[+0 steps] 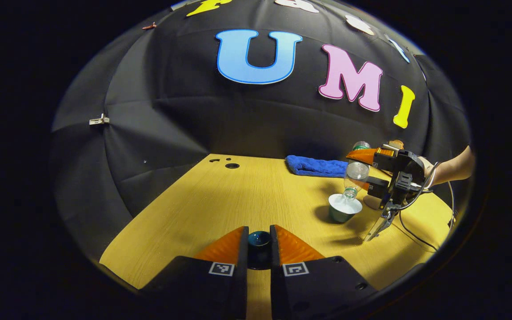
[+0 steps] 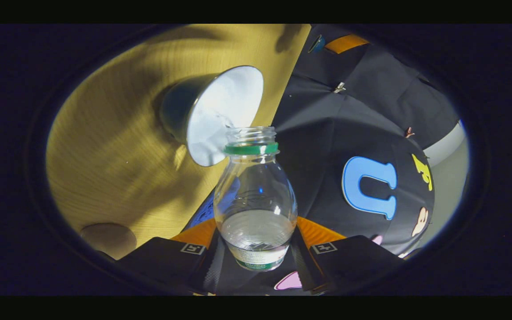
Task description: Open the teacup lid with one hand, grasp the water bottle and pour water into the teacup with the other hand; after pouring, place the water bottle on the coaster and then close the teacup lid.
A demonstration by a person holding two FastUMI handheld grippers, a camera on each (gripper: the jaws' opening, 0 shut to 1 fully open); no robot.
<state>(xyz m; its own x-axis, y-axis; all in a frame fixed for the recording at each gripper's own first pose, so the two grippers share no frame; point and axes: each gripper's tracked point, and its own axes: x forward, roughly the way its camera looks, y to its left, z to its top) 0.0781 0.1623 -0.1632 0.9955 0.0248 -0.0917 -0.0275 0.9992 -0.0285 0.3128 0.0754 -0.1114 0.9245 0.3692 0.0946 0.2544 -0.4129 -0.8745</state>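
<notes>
In the left gripper view, our left tool point(image 1: 259, 242) has its two fingers pressed onto the dark teal teacup lid point(image 1: 259, 240), which sits between the fingertips, above the near part of the wooden desk point(image 1: 238, 200). Ahead and to the right of this tool stands the teacup point(image 1: 344, 209), open, with a white interior and a dark green outer wall. Our right tool point(image 1: 362, 171) hangs above the teacup and pinches the clear water bottle point(image 1: 354, 175), which is tipped with its mouth down over the cup. A forearm point(image 1: 454, 166) extends behind that tool. A blue towel point(image 1: 317, 166) lies on the far part of the desk, beyond the teacup.

In the right gripper view, our right tool point(image 2: 256, 244) clamps both fingers on the lower body of the water bottle point(image 2: 256, 200). The bottle is uncapped, carries a green neck ring, and holds some water. Its mouth lies just at the rim of the teacup point(image 2: 220, 115), ahead of the fingertips. A round tan coaster point(image 2: 108, 239) lies on the desk point(image 2: 114, 155), left of this tool.
</notes>
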